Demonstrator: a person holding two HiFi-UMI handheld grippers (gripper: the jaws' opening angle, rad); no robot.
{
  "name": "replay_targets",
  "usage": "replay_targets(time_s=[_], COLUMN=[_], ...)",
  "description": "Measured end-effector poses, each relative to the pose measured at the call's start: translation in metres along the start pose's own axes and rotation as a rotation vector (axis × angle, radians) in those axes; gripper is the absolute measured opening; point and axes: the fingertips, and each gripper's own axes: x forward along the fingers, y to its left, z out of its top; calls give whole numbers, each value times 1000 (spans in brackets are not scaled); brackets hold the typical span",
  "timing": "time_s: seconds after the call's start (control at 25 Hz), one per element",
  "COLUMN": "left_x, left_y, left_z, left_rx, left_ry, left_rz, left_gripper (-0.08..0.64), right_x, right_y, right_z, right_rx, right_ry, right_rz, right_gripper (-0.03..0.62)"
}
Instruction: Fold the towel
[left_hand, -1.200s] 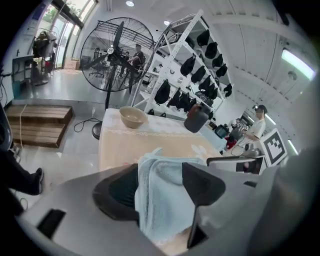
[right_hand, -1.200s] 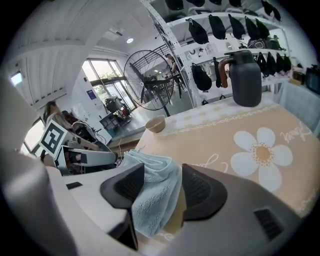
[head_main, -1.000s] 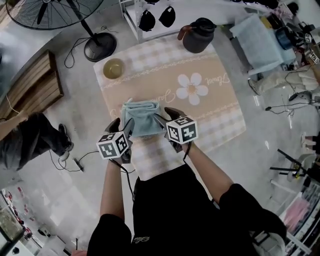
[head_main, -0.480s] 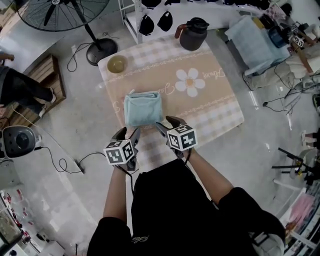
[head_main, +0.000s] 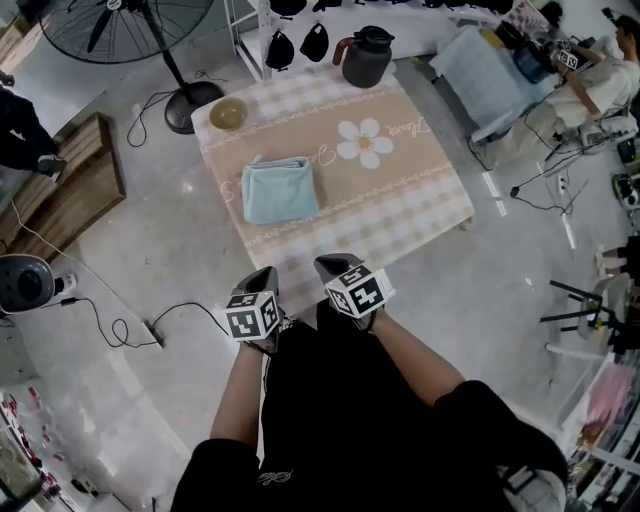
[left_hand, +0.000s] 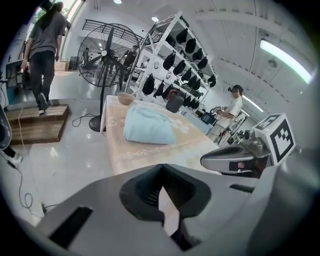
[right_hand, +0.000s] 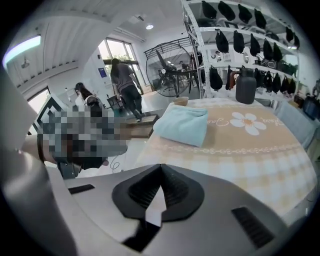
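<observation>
A table (head_main: 420, 200) draped in a beige checked cloth with a white flower fills the middle of the head view. The pale blue towel (head_main: 280, 189) lies folded into a neat rectangle on the cloth's left part. Off the table's near edge, well apart from the towel, the left gripper (head_main: 266, 277) and right gripper (head_main: 331, 266) hang side by side — each one's jaws have just been closing and now meet, with nothing between them.

The towel (head_main: 280, 189) is pale blue. The tablecloth (head_main: 420, 200) is beige with white checks and one white flower (head_main: 364, 143). The jug (head_main: 366, 57) is black.
</observation>
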Motion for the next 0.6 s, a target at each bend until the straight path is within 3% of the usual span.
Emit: replay_targets(time_s=[0.16, 0.32, 0.44, 0.6], left_x=[-10, -26, -45, -68], left_y=[-14, -27, -47, -62], left_z=[-20, -4, 25, 93], left_rx=[46, 61, 93, 142], left_ry=[-9, -106, -189, -360], left_rz=[26, 83, 116, 200], left_gripper=[5, 5, 5, 5], right_x=[-14, -31, -58, -81], right_y=[9, 8, 4, -9], right_z=[-21, -9, 12, 75], right_rx=[-16, -88, -113, -187], right_ry=[3, -43, -111, -239], right_rz=[-35, -49, -54, -35], right_gripper=[3, 3, 3, 3])
